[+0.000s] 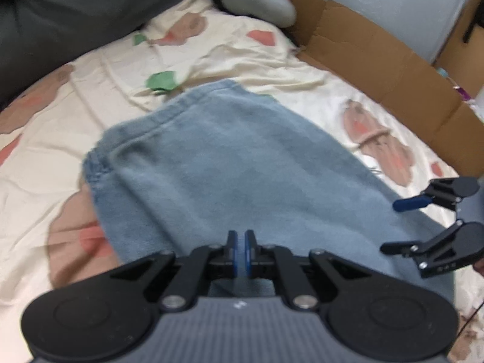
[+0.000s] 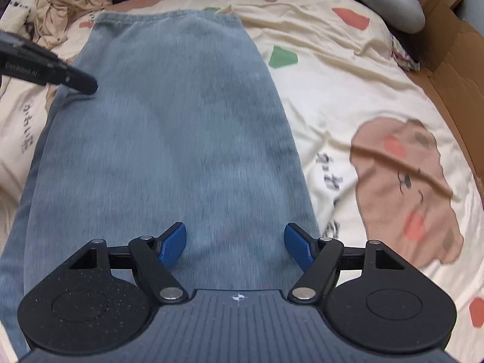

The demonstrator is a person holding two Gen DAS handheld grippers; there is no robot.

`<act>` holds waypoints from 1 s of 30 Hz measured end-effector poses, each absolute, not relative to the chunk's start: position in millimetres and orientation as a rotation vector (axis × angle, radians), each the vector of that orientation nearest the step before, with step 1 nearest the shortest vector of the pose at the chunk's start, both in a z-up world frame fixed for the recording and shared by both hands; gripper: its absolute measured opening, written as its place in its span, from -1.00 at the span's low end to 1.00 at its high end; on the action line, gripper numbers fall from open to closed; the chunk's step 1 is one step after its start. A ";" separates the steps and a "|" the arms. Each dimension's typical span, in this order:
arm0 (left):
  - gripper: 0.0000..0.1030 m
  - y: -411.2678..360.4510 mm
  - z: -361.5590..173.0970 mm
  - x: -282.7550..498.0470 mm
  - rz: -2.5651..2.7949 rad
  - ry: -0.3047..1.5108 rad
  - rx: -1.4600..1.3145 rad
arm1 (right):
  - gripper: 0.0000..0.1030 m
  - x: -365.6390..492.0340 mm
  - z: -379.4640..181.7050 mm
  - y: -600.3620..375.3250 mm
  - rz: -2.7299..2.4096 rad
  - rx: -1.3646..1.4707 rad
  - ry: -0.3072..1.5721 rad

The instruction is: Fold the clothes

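The jeans [image 2: 169,139] lie flat on the bed, on a cream sheet [image 2: 348,96] printed with brown bear figures, red patches and green patches. The garment is light blue denim. In the right wrist view it runs lengthwise away from the camera, and its far edge ends in a straight stitched hem near the upper part of the frame.

Left tool [image 1: 241,254]: the two blue pads are pressed together with a thin fold of the denim pinched between them. The grip point lies at the near edge of the jeans [image 1: 230,163]. In the right wrist view, the black tip of the left tool [image 2: 81,83] rests at the left edge of the garment.

Right tool [image 2: 235,246]: the blue pads [image 2: 172,248] are spread wide apart, with nothing between them. The tool hangs over the near part of the denim. In the left wrist view the right tool [image 1: 402,224] appears at the right side, fingers apart, near the right edge of the garment.

Surroundings: a cardboard box [image 1: 393,69] stands along the right side of the bed. A grey stuffed item [image 2: 390,3] lies at the far right of the sheet. A crumpled beige cloth [image 2: 66,3] lies at the far left corner.
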State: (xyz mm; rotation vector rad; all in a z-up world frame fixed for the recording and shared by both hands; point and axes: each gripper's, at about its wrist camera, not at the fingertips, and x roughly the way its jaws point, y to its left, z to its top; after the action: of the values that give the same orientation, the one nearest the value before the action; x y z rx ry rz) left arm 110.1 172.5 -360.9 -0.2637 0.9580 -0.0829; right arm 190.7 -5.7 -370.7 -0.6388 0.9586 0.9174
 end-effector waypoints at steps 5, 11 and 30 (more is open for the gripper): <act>-0.92 145.6 -358.5 106.2 -0.205 0.965 -0.293 | 0.47 180.6 -371.5 -32.3 0.904 -0.631 0.995; -0.91 129.0 -371.8 101.9 -0.295 1.027 -0.289 | 0.47 161.2 -370.6 -78.4 0.846 -0.560 0.990; -0.92 128.1 -367.5 94.1 -0.310 1.057 -0.270 | 0.15 123.0 -365.7 -177.2 0.754 -0.374 0.911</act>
State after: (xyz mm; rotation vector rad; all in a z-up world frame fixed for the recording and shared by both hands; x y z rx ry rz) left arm 94.1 128.1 -367.5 -0.2695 1.0567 -0.3102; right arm 123.0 -177.2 -365.7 -0.3741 0.9107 0.7535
